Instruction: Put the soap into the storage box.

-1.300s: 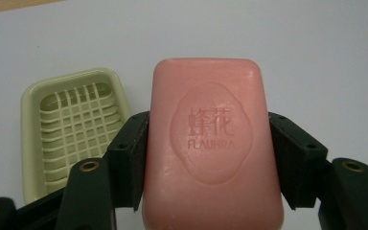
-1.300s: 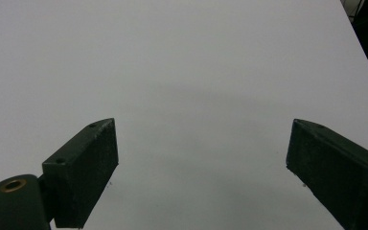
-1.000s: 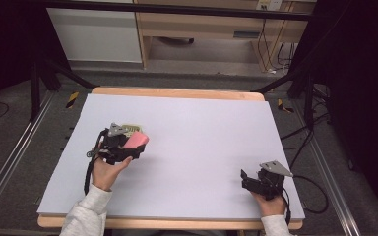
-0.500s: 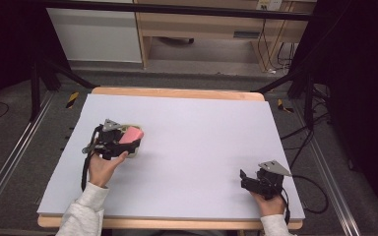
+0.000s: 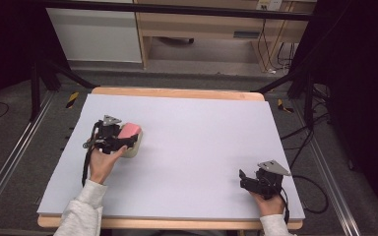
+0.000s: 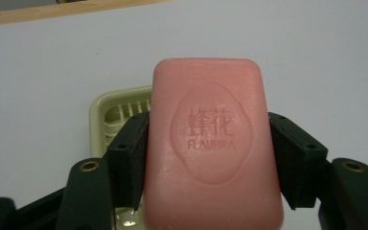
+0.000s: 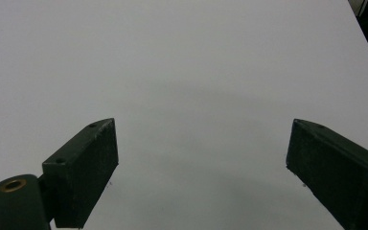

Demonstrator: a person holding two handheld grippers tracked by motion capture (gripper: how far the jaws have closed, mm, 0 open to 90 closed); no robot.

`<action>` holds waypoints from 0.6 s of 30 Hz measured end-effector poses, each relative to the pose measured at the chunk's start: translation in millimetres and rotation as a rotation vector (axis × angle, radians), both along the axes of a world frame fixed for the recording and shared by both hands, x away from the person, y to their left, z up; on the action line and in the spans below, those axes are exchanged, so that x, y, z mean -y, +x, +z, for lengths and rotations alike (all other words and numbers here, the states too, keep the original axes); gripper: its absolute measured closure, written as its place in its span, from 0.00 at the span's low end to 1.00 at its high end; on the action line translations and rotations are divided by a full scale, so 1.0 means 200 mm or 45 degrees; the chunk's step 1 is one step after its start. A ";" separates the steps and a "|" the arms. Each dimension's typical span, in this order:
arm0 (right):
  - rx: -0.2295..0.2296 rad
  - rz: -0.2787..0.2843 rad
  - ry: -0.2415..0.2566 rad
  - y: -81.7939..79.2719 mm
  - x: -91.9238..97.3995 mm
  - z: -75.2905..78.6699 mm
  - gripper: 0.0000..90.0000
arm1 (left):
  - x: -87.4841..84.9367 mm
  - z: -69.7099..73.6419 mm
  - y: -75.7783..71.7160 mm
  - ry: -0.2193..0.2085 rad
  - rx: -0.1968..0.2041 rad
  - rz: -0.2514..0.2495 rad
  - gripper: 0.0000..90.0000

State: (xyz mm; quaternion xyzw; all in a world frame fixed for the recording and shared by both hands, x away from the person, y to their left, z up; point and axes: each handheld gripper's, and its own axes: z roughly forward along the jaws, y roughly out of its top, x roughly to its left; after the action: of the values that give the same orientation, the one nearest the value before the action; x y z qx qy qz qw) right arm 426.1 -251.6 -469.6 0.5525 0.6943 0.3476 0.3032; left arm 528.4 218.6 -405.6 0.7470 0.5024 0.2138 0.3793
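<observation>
Jaws of left gripper (image 6: pixel 206 158) clamped on pink soap (image 6: pixel 211 143) above green dish (image 6: pixel 106 112), left-centre of high view, right gripper (image 7: pixel 201 163) spread wide, lower right, white table (image 5: pixel 202 147), grey floor (image 5: pixel 24 132), wooden cabinet (image 5: pixel 202 24) behind.

The worktop (image 5: pixel 192 142) is a wooden board covered by a pale grey-white sheet. A pale yellow-green soap dish (image 5: pixel 134 147) rests directly on its left half, mid-depth.

Soap bar (image 6: pixel 213 143) – salmon pink, oval emblem with lettering pressed in, same pink. Soap dish (image 6: pixel 106 112) – pale yellow-green, ribbed. Left gripper (image 6: pixel 211 158) and right gripper (image 7: pixel 201 167) black, brass-coloured screws. Table top (image 5: pixel 202 137) pale lilac-white, light wood edge.
</observation>
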 end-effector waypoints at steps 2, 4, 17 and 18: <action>-0.002 0.003 0.000 0.00 0.00 0.00 0.12 | -0.01 0.00 0.01 0.002 -0.007 0.004 0.41; -0.002 0.005 -0.001 0.00 0.00 0.00 0.12 | -0.02 -0.01 0.03 0.001 -0.007 0.018 0.41; -0.003 0.006 -0.003 0.01 0.00 0.00 0.12 | -0.01 -0.09 0.11 0.039 -0.043 0.035 0.41; -0.003 0.006 -0.003 0.01 0.00 0.00 0.12 | -0.01 -0.09 0.11 0.039 -0.043 0.035 0.41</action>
State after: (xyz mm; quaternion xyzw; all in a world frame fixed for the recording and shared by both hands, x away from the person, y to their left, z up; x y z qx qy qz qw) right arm 427.2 -251.1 -470.3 0.5508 0.6964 0.3468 0.3021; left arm 551.1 221.4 -423.1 0.7492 0.5156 0.2141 0.3564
